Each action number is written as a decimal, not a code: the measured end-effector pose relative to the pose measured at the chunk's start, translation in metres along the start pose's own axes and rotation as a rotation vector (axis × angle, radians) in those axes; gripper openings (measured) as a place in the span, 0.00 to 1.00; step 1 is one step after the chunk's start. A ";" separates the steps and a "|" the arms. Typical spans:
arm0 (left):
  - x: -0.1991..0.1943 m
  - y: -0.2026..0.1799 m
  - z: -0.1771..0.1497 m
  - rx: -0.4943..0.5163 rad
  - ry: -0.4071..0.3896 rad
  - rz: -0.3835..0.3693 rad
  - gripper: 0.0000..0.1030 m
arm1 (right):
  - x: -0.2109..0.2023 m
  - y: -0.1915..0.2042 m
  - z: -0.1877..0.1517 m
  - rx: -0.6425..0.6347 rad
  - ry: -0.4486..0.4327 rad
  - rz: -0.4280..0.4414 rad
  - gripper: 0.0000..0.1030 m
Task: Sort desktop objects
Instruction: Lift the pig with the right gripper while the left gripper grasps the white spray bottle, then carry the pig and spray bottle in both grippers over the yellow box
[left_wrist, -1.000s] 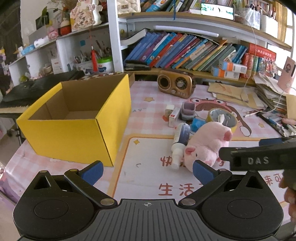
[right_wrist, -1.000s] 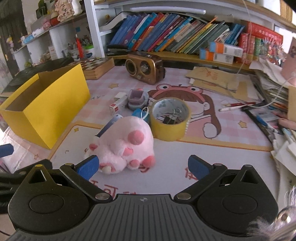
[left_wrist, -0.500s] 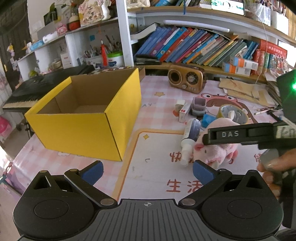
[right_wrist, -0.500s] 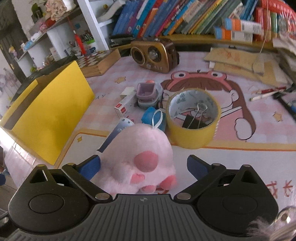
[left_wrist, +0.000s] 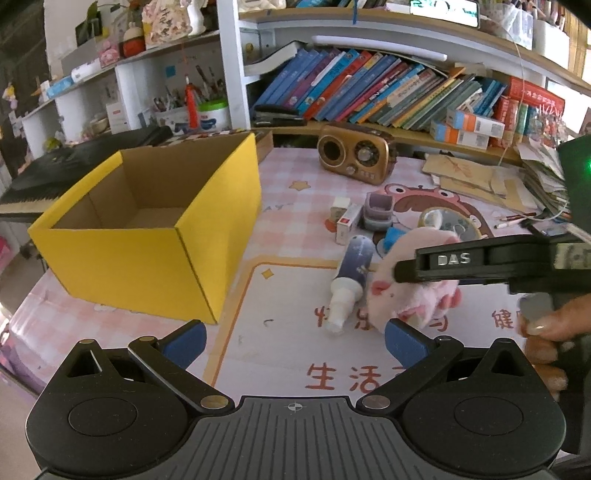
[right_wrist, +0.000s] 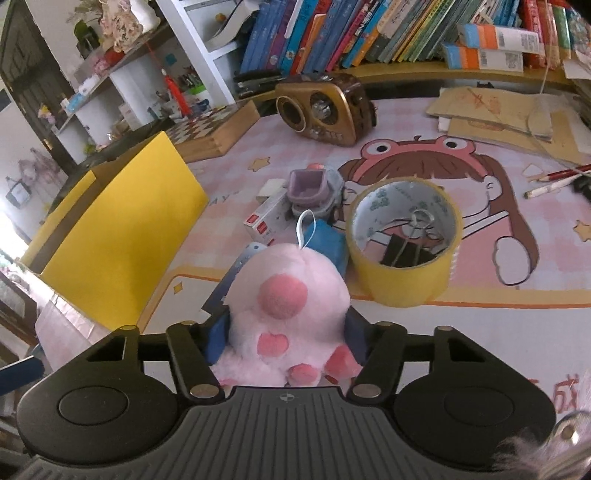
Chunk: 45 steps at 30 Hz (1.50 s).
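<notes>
Plush pig (right_wrist: 286, 314), rump toward cam (snout away), right gripper (right_wrist: 286, 334) closing on it.

Each claw is matte black plastic: a ribbed central housing flanked by two round discs, with linkage arms pinned by brass-coloured screws. The left claw (left_wrist: 293, 338) and right claw (right_wrist: 286, 332) carry blue finger pads (left_wrist: 400, 338). One finger bears raised "DAS" lettering.

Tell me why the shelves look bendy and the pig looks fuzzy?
Left wrist view: the fisheye lens curves the bookshelf, and the pink pig is motion-blurred. Right wrist view: the pig is sharp between the closing right hand-held gripper; daylight glares at the left edge.
</notes>
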<state>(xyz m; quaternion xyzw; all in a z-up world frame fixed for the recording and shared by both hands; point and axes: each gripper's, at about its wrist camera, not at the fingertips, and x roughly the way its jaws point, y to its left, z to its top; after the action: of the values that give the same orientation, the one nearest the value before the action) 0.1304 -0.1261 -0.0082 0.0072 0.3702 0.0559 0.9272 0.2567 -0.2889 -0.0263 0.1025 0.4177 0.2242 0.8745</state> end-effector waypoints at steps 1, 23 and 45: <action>0.001 -0.002 0.001 0.001 0.000 -0.005 1.00 | -0.005 -0.001 0.000 -0.001 -0.006 -0.011 0.57; 0.087 -0.030 0.033 -0.013 0.067 -0.071 0.77 | -0.083 -0.049 -0.012 -0.010 -0.114 -0.204 0.59; 0.089 -0.024 0.032 -0.019 0.049 -0.113 0.30 | -0.092 -0.044 -0.015 -0.051 -0.109 -0.174 0.59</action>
<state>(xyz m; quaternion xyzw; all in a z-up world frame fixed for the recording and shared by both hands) 0.2191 -0.1395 -0.0476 -0.0239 0.3923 0.0071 0.9195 0.2074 -0.3712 0.0110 0.0555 0.3710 0.1520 0.9144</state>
